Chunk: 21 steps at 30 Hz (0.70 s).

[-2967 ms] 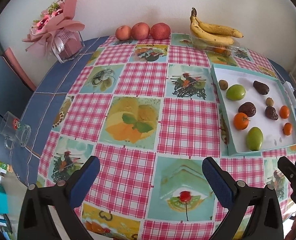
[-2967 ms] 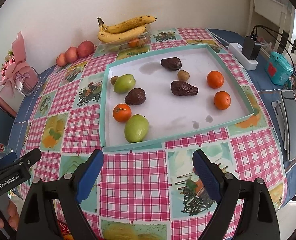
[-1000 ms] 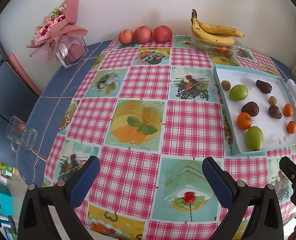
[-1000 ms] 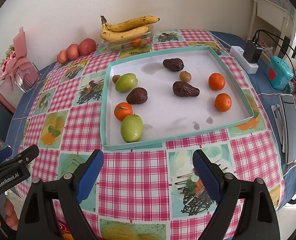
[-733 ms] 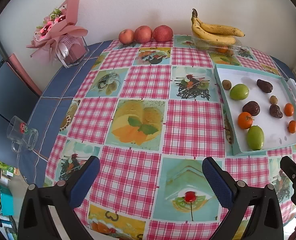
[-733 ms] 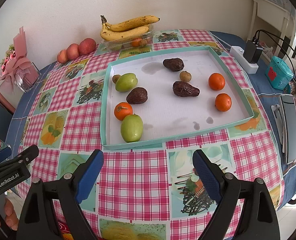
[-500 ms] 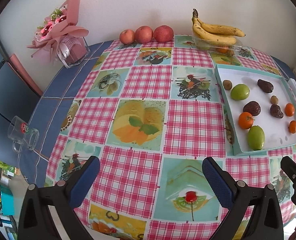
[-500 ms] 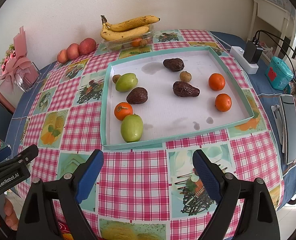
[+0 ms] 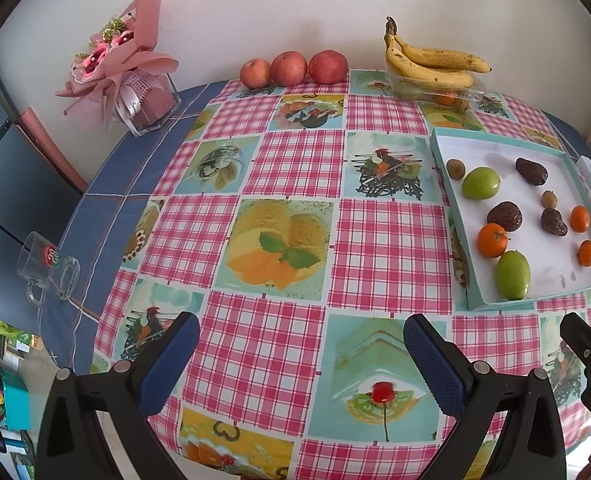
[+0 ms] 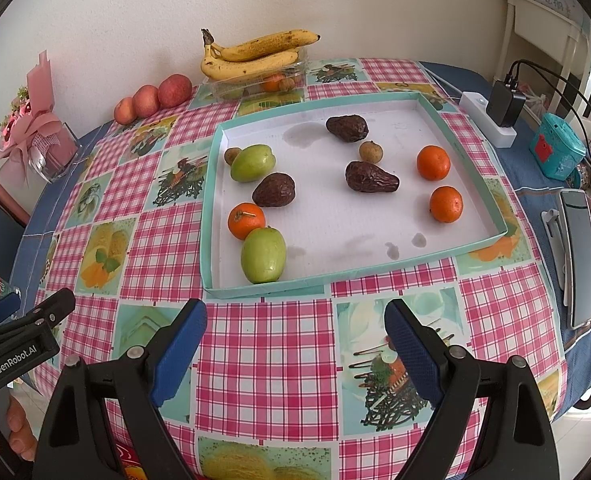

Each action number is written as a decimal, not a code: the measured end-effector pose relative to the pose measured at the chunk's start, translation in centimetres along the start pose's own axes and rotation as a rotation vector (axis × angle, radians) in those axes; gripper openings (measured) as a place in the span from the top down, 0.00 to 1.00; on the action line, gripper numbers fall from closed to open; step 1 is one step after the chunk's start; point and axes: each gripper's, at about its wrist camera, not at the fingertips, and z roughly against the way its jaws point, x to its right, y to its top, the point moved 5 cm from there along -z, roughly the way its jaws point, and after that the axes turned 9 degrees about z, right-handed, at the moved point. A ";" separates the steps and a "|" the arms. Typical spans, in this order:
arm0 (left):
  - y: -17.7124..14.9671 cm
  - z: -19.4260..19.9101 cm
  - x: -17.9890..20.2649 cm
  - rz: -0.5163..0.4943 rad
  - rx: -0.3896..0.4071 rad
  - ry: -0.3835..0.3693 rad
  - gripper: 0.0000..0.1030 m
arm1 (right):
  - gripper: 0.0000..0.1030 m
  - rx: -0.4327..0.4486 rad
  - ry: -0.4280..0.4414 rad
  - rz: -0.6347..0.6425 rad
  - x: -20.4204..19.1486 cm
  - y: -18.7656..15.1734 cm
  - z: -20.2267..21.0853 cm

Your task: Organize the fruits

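I hold the left gripper (image 9: pixel 301 354) over the near edge of the table (image 9: pixel 379 236), its jaws spread wide with nothing between them. The right gripper (image 10: pixel 295 340) hangs over the near edge as well, just short of the tray (image 10: pixel 475 152), jaws equally wide and empty.

The tray sits toward the right edge of the table. Inside it:
- near left corner: a green fruit (image 10: pixel 263 255) touching an orange (image 10: pixel 246 221);
- left wall: a dark fruit (image 10: pixel 274 189), a second green fruit (image 10: pixel 252 163) and a small brown fruit (image 10: pixel 231 155);
- centre: a dark fruit (image 10: pixel 369 178) and a small round brown one (image 10: pixel 371 151);
- far side: another dark fruit (image 10: pixel 347 128);
- right wall: two oranges (image 10: pixel 433 163) (image 10: pixel 446 204), apart from each other.

Bananas (image 9: pixel 431 64) lie on a clear box at the far edge; its contents are hard to make out, possibly an orange. Three apples (image 9: pixel 291 69) line the far edge to their left.

Against three seconds ago, every fruit keeps its place; both views have drawn back slightly, and the jaw spread is unchanged.
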 end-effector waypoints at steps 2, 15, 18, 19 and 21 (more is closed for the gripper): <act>0.0 0.0 0.0 0.000 -0.001 0.003 0.00 | 0.12 -0.001 0.000 0.002 0.1 -0.1 0.0; 0.0 0.1 0.0 0.002 0.006 0.014 0.00 | 0.12 -0.001 -0.001 0.001 0.0 0.0 0.0; 0.0 0.1 0.0 0.004 0.005 0.016 0.00 | 0.12 -0.001 -0.001 0.001 0.0 0.1 0.0; 0.0 0.1 0.0 0.004 0.006 0.017 0.00 | 0.12 -0.002 -0.001 0.001 0.0 0.1 0.0; 0.0 0.1 -0.1 0.004 0.007 0.018 0.00 | 0.12 -0.002 -0.001 0.001 -0.1 0.1 0.0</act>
